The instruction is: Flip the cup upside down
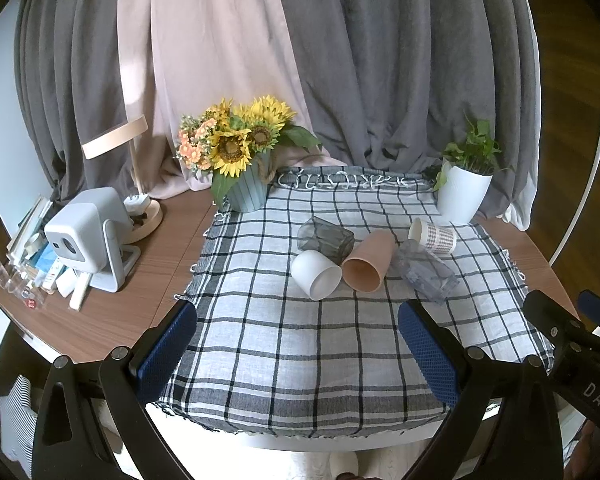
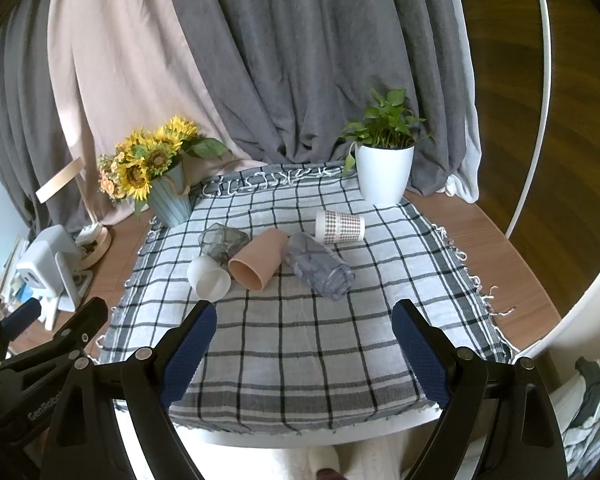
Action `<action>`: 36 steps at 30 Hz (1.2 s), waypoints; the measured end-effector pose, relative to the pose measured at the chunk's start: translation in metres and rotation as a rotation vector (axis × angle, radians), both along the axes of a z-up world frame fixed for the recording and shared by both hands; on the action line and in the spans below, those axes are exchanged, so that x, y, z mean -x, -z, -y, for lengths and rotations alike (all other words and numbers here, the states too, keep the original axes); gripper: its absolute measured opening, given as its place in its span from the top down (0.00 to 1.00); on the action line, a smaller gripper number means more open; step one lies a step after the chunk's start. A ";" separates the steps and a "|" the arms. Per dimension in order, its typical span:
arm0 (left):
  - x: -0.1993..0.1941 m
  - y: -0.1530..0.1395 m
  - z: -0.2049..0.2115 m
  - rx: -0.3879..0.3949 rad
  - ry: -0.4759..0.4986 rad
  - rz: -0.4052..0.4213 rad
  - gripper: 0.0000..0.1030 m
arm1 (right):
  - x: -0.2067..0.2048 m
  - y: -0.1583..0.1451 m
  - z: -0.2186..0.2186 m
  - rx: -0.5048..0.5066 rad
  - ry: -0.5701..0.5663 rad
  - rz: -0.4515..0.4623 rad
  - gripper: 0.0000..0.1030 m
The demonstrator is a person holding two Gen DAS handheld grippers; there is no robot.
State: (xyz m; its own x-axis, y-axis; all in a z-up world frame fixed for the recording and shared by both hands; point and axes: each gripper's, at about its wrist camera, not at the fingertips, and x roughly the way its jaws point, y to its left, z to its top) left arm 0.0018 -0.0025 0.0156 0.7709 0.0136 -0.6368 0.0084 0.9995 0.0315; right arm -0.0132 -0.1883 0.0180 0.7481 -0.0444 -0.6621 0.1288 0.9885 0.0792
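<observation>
Several cups lie on their sides on a checked cloth: a white cup, a peach cup, a dark smoky glass, a clear glass and a patterned paper cup. My left gripper is open and empty, above the cloth's near part, short of the cups. My right gripper is open and empty, also short of them. The right gripper also shows in the left wrist view.
A sunflower pot stands at the cloth's far left corner, a white plant pot at its far right. A small projector, a lamp base and clutter sit on the wooden table's left. Curtains hang behind.
</observation>
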 end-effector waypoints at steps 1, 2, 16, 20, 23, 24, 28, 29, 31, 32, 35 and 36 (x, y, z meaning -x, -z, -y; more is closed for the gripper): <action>-0.001 -0.002 0.001 -0.001 0.001 0.001 0.00 | 0.000 0.000 0.000 0.000 -0.001 0.000 0.13; 0.000 -0.001 0.000 0.000 0.000 0.001 0.00 | 0.000 0.000 0.001 -0.002 -0.003 0.001 0.13; 0.001 0.000 0.000 0.000 -0.002 0.005 0.00 | 0.002 -0.003 0.002 -0.001 -0.003 0.008 0.13; 0.001 -0.001 0.000 0.001 -0.002 0.005 0.00 | 0.003 -0.003 0.003 -0.003 -0.003 0.009 0.13; 0.001 -0.001 0.000 0.000 -0.002 0.008 0.00 | 0.004 -0.003 0.002 -0.002 -0.003 0.010 0.13; 0.002 0.000 0.000 -0.001 -0.003 0.008 0.00 | 0.003 -0.004 0.002 -0.002 -0.003 0.010 0.13; 0.001 -0.001 0.000 -0.001 -0.003 0.007 0.00 | 0.004 -0.003 0.002 -0.001 -0.003 0.013 0.13; 0.001 -0.001 0.000 -0.003 -0.004 0.006 0.00 | 0.004 -0.003 0.002 -0.001 -0.003 0.013 0.13; 0.002 -0.002 -0.001 0.000 -0.006 0.005 0.00 | 0.005 -0.003 0.002 -0.001 -0.003 0.013 0.13; 0.002 -0.003 -0.001 0.001 -0.006 0.003 0.00 | 0.005 -0.004 0.002 -0.001 -0.004 0.012 0.13; 0.003 -0.003 -0.001 -0.002 -0.005 0.005 0.00 | 0.006 -0.002 0.001 -0.002 -0.003 0.014 0.13; 0.002 -0.003 -0.001 -0.004 -0.006 0.005 0.00 | 0.006 -0.002 0.001 -0.001 -0.003 0.014 0.13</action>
State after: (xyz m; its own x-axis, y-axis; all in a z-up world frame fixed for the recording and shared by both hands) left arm -0.0006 -0.0017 0.0190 0.7743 0.0202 -0.6325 0.0027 0.9994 0.0352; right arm -0.0188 -0.1895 0.0204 0.7571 -0.0415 -0.6520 0.1250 0.9887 0.0822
